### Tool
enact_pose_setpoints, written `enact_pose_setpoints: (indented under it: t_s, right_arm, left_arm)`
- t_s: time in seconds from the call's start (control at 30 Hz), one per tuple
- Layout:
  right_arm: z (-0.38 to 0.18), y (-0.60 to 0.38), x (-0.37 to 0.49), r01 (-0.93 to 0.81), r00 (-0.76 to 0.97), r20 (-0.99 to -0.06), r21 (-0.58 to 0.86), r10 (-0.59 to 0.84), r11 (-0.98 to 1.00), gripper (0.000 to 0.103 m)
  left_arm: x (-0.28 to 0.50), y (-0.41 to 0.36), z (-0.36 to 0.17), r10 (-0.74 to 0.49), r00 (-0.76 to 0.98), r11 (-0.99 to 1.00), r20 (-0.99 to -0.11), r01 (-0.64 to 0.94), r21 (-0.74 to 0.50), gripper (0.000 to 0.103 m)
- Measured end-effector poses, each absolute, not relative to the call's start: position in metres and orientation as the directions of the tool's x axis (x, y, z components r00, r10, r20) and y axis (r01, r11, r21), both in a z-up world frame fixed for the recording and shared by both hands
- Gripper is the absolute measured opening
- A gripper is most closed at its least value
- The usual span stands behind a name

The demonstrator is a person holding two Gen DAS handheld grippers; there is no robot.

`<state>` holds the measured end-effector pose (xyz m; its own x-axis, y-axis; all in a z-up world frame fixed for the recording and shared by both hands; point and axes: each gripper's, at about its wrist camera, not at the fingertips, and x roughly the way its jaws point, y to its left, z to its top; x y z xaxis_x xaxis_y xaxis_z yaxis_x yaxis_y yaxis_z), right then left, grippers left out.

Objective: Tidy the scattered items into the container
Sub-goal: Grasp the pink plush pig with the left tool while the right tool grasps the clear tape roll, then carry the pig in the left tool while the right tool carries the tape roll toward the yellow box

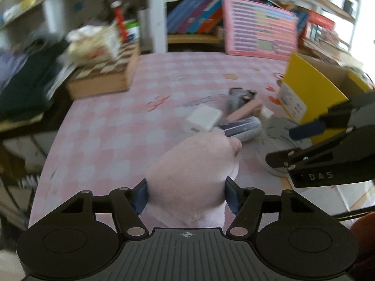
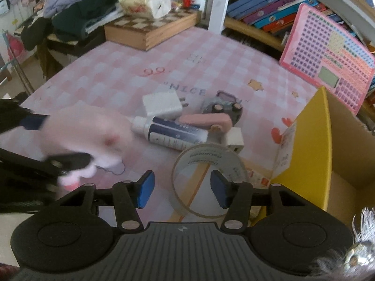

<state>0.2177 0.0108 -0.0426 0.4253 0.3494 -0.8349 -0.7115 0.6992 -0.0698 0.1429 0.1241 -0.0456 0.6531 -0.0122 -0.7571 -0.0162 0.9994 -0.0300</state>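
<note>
Pinched between the pads of the left gripper [image 1: 186,195], a pink plush [image 1: 194,175] is held at the pile's left. Tape [image 2: 208,182] lies just beside the box [image 2: 304,154], and the right gripper [image 2: 182,190] is set half-wide over its near rim, nothing clamped. Next, the plush is judged due for carrying rightward into the box.

Both views are aimed down, close over the pink table cloth [image 1: 112,126]. The yellow box [image 1: 311,93] is seen to the right in both, with the white charger [image 2: 161,104] left of it.
</note>
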Motion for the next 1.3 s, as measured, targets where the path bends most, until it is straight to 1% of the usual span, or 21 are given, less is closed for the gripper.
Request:
enact_pose_setpoints:
  t_s: [0.13, 0.23, 0.37, 0.43, 0.47, 0.5, 0.53, 1.0, 1.3]
  right_arm:
    - [-0.054, 0.017, 0.224, -0.713, 0.388, -0.864, -0.061, 0.321, 0.698, 0.046]
    - [-0.062, 0.022, 0.228, -0.718, 0.362, -0.88, -0.051, 0.309, 0.694, 0.039]
    - [-0.07, 0.026, 0.23, -0.732, 0.326, -0.892, -0.028, 0.314, 0.681, 0.025]
    - [-0.071, 0.027, 0.229, -0.741, 0.323, -0.89, -0.027, 0.322, 0.671, 0.02]
    - [-0.071, 0.028, 0.229, -0.745, 0.321, -0.889, -0.025, 0.326, 0.666, 0.016]
    - [-0.071, 0.028, 0.228, -0.749, 0.318, -0.888, -0.022, 0.331, 0.662, 0.008]
    - [-0.071, 0.027, 0.228, -0.752, 0.313, -0.887, -0.015, 0.339, 0.659, 0.007]
    - [-0.036, 0.022, 0.2, -0.798, 0.341, -0.816, 0.011, 0.466, 0.603, 0.007]
    - [-0.009, 0.007, 0.178, -0.793, 0.366, -0.779, 0.025, 0.509, 0.609, 0.007]
  left_arm:
    - [0.137, 0.136, -0.043, -0.009, 0.65, 0.993, -0.76, -0.086, -0.085, 0.064]
    - [0.135, 0.14, -0.041, -0.009, 0.654, 0.986, -0.756, -0.118, -0.114, 0.064]
    - [0.133, 0.144, -0.039, -0.005, 0.655, 0.982, -0.755, -0.141, -0.129, 0.064]
    - [0.132, 0.146, -0.039, -0.007, 0.654, 0.977, -0.757, -0.157, -0.144, 0.064]
    - [0.131, 0.147, -0.039, -0.007, 0.655, 0.975, -0.756, -0.164, -0.151, 0.064]
    - [0.131, 0.148, -0.038, -0.008, 0.657, 0.973, -0.754, -0.168, -0.156, 0.064]
    - [0.13, 0.148, -0.037, -0.008, 0.66, 0.973, -0.752, -0.17, -0.159, 0.064]
    - [0.115, 0.147, -0.021, -0.005, 0.697, 0.97, -0.717, -0.171, -0.173, 0.064]
    - [0.099, 0.139, -0.003, -0.014, 0.733, 0.973, -0.68, -0.145, -0.177, 0.064]
